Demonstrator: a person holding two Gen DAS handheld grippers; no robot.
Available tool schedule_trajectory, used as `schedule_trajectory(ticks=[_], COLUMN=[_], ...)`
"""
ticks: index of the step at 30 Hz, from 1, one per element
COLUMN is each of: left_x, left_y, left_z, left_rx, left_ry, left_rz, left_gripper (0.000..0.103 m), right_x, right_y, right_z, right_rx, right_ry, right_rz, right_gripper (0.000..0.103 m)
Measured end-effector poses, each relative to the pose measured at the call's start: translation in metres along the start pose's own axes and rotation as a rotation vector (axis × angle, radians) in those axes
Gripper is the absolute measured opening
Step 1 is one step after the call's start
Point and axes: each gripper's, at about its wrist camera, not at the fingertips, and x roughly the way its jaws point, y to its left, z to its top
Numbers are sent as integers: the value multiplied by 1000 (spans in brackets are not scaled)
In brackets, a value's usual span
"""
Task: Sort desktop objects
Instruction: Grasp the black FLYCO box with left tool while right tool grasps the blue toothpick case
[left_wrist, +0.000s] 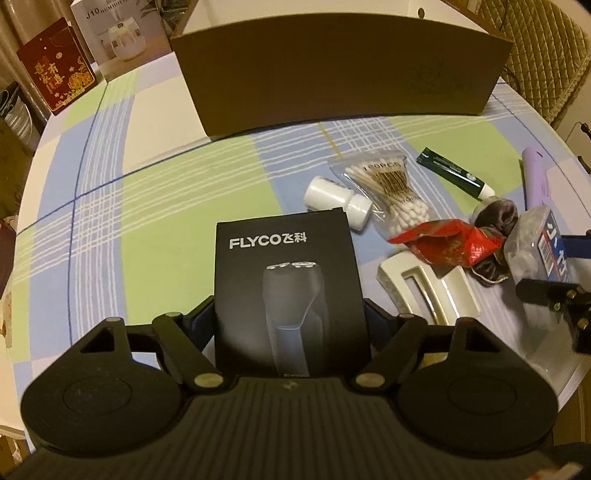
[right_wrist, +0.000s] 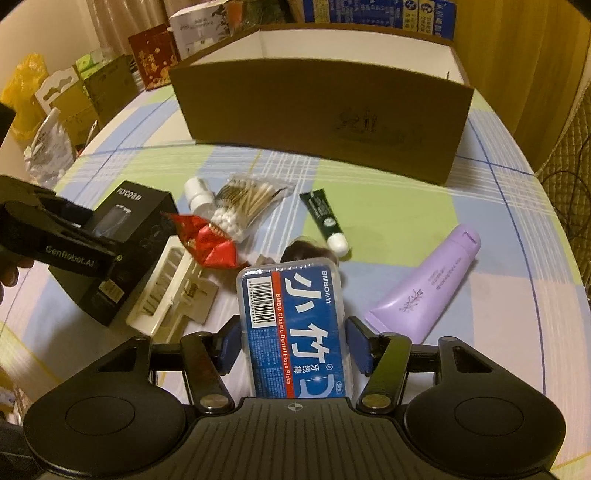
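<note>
Left wrist: left tool (left_wrist: 290, 317) pinches shaver box (left_wrist: 288, 288); right tool (right_wrist: 291, 343) apparently clamps floss-pick case (right_wrist: 291, 325).

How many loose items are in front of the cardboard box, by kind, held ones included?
Boxes/cases: 2 - shaver box in the left claw, floss-pick case in the right claw
Tubes: 2 - green tube, purple tube
Bottles: 1 - white bottle
Bags/packets: 2 - cotton swab bag, red packet
Hair items: 2 - cream hair clip, brown scrunchie
Total: 9
</note>
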Motion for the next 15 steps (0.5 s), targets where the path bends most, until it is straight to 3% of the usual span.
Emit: schedule_trajectory(ticks=[15], left_x=[-53], left_y=[8], left_z=[51], left_rx=[32], left_ry=[-179], left_rz=[-5], left_gripper=[77], right_x=[-33], right_y=[-17], right_z=[48], right_rx=[87], right_ry=[-102], right_rz=[-17], right_gripper=[56])
